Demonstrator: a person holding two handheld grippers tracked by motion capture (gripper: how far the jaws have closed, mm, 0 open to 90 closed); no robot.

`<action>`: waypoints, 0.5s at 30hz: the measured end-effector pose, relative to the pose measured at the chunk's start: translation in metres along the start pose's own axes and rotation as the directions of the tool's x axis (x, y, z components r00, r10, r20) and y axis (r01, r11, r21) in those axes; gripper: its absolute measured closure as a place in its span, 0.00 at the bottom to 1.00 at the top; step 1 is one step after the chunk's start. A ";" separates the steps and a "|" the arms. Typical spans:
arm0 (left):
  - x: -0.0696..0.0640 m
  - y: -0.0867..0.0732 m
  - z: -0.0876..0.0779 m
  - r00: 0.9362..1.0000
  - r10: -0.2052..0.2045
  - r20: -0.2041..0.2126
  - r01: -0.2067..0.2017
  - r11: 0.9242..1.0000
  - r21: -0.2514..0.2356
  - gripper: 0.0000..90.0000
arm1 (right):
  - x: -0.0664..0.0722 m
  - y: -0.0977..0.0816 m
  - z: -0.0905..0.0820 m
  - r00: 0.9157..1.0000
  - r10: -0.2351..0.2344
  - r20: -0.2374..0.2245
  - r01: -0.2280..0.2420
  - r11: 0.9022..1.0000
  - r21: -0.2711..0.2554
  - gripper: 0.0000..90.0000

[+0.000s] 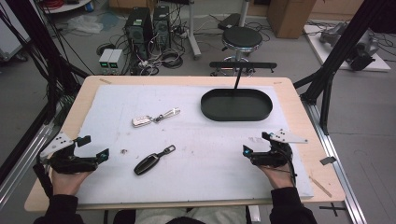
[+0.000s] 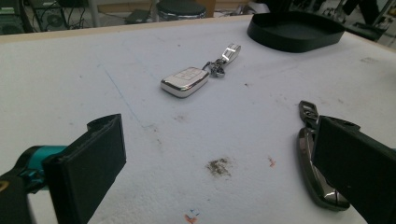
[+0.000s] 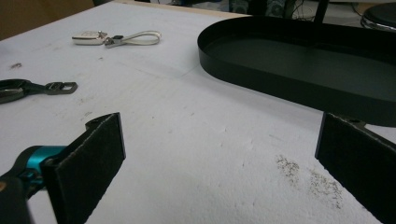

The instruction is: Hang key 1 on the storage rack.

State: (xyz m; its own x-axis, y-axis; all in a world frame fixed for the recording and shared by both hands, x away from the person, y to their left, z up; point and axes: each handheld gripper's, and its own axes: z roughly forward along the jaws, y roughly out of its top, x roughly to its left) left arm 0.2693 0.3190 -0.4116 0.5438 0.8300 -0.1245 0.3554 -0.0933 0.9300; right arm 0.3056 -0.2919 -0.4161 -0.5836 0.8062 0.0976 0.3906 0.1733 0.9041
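Item 1. Left gripper (image 1: 93, 147), held low at the near left edge of the white mat (image 1: 196, 182). Jaws released and spread wide, nothing between them. Likely parked here as a ready stance, since its mouth points toward the nearest key.

Item 2. Right gripper (image 1: 254, 143), held at the near right of the mat. Jaws likewise spread apart and empty; bare mat lies between them in the right gripper view. It faces the tray, probably to leave the left hand the first reach.

Item 3. Dark key fob (image 1: 148, 164), lying flat on the mat near the left gripper, just beyond and to the right of its jaws, its metal clip pointing away. In the left gripper view it sits partly behind the right-hand jaw, apart from the pad. Nearest candidate for a pick.

Item 4. Silver key fob (image 1: 141, 121) with strap, flat at mid-mat, well apart from both grippers.

Item 5. Black oval tray (image 1: 236, 114), far right of the mat, empty; by its look, the place meant to receive the keys.
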 end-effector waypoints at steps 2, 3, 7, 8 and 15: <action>0.000 0.004 0.003 1.000 0.013 -0.003 -0.013 1.000 0.027 0.04 | 0.000 0.000 -0.001 1.000 -0.002 0.005 0.002 1.000 0.000 0.01; 0.000 0.004 0.003 1.000 0.013 -0.003 -0.013 1.000 0.027 0.04 | 0.001 0.000 -0.002 1.000 0.001 0.005 -0.001 1.000 0.000 0.01; 0.001 0.009 0.008 1.000 0.020 0.004 -0.020 0.998 0.056 0.04 | 0.002 -0.001 -0.002 1.000 -0.005 0.007 0.005 1.000 0.002 0.01; 0.001 0.009 0.008 1.000 0.020 0.004 -0.020 0.998 0.056 0.04 | 0.002 -0.001 -0.001 1.000 -0.005 0.007 0.005 1.000 0.003 0.01; 0.005 0.018 0.015 1.000 0.017 0.014 -0.019 0.996 0.084 0.04 | 0.002 -0.001 0.000 1.000 -0.007 0.010 0.007 1.000 0.014 0.01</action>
State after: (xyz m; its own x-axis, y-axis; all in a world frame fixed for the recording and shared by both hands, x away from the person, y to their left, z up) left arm 0.2901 0.3132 -0.4013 0.5603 0.8205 -0.1131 0.4081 -0.1547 0.8997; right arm 0.3041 -0.2904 -0.4171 -0.5796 0.8103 0.0872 0.3964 0.1868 0.8988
